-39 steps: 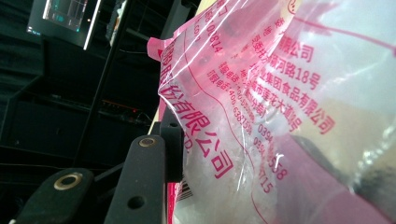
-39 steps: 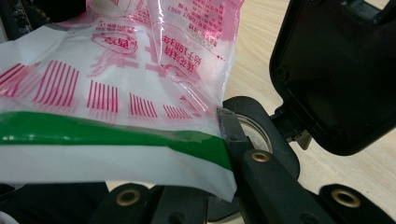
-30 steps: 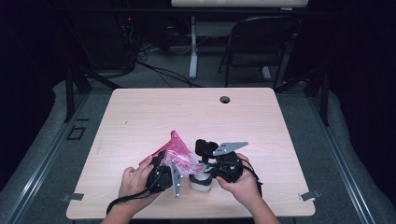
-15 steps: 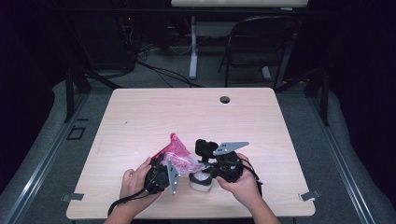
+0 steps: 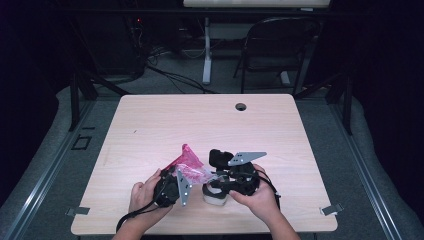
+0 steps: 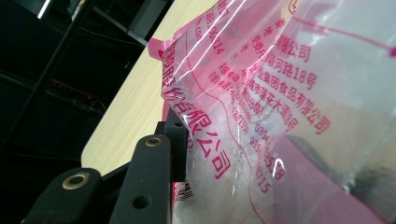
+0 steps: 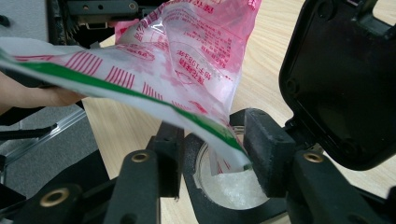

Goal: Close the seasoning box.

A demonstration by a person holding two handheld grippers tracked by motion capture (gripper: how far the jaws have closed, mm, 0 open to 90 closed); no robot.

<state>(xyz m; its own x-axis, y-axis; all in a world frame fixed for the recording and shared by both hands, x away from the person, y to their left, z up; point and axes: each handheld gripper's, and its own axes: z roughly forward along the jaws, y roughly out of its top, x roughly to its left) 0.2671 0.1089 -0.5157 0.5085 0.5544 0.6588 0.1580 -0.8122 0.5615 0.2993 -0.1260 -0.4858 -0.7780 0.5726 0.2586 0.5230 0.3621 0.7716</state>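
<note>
A clear and pink printed plastic bag of white granules hangs tilted over a small white container with a black rim, near the table's front edge. My left gripper is shut on the bag; in the left gripper view the film presses against one of the fingers and hides the other. My right gripper has just been opening. Its jaws now stand apart around the bag's green-striped edge, above the container, which holds white granules. A black lid stands up beside it.
The light wood table has a round cable hole at the back. A chair and cables stand on the floor beyond. Both hands work close together at the front edge.
In the high view both hands, the bag and the container keep their places; no clear shift shows.
</note>
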